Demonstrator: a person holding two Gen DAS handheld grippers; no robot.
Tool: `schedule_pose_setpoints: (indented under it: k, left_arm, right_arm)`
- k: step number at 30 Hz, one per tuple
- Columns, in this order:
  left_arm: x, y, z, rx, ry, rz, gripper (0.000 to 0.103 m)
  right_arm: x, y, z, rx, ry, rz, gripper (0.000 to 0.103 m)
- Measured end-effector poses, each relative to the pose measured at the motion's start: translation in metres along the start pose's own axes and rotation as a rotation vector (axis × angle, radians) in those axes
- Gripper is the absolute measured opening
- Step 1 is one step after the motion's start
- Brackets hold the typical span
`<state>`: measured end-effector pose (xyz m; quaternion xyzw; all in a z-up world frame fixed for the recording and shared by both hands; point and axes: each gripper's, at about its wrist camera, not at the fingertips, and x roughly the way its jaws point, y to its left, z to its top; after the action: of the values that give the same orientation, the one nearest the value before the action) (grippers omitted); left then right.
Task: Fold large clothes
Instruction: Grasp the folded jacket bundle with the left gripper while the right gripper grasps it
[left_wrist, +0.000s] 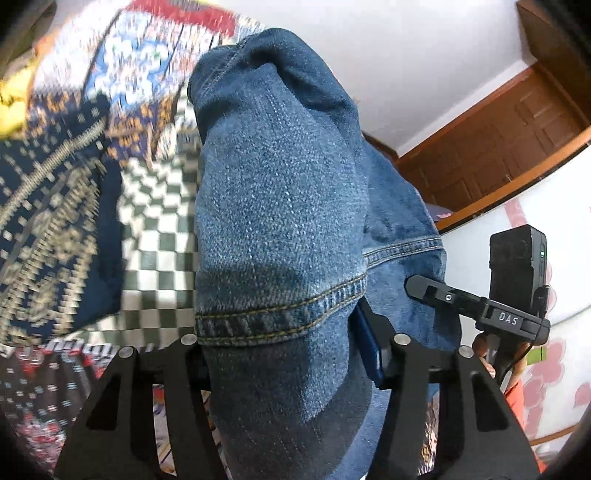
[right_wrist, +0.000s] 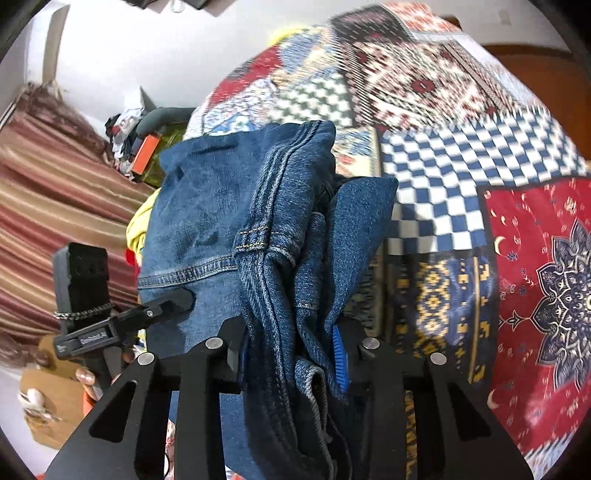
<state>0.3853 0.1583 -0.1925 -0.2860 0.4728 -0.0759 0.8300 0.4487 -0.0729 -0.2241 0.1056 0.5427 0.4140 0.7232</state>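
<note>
Listing by view, left wrist first. Left gripper (left_wrist: 291, 354): fingers pinching a hemmed edge of the denim jeans (left_wrist: 280, 206), which rise in a thick roll ahead of the camera, lifted above the patchwork bedspread (left_wrist: 147, 236). Right gripper (left_wrist: 480, 306) shows at the right edge, tip against the same denim; a hand (left_wrist: 487, 354) grips its handle. White wall and wooden door (left_wrist: 517, 136) lie behind.

Right wrist view. Right gripper (right_wrist: 291, 354): fingers clamped on a bunched wad of several denim layers, seams and hem crumpled together; blue pad (right_wrist: 338, 358) visible beside the cloth. Jeans (right_wrist: 229, 221) hang over the bedspread (right_wrist: 461, 155). Left gripper (right_wrist: 125, 321) appears at the left, touching the fabric.

Risk, as a judgement: the right grasp gathers uneven layers, so one layer may slip free and spoil the fold; heavy denim may sag between the two holds.

Only the right view shows the striped curtain (right_wrist: 55, 192) and clutter (right_wrist: 129, 140); only the left shows the door.
</note>
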Motion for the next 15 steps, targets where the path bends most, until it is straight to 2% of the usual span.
schedule_pose_setpoints:
  k: [5,10,15]
  left_arm:
    - [-0.077,0.006,0.004,0.039,-0.109,-0.008,0.057]
    - [-0.148,0.024,0.021,0.054,-0.220,-0.003,0.057]
    - [-0.190,0.056,0.037,0.051,-0.286,0.034,0.057]
  right_arm:
    - [-0.016,0.057,0.006,-0.084,-0.059,0.015,0.031]
    - [-0.016,0.125,0.021,-0.184,-0.115,0.036,0.031]
    - [0.004,0.179,0.033,-0.256,-0.152,0.059,0.031]
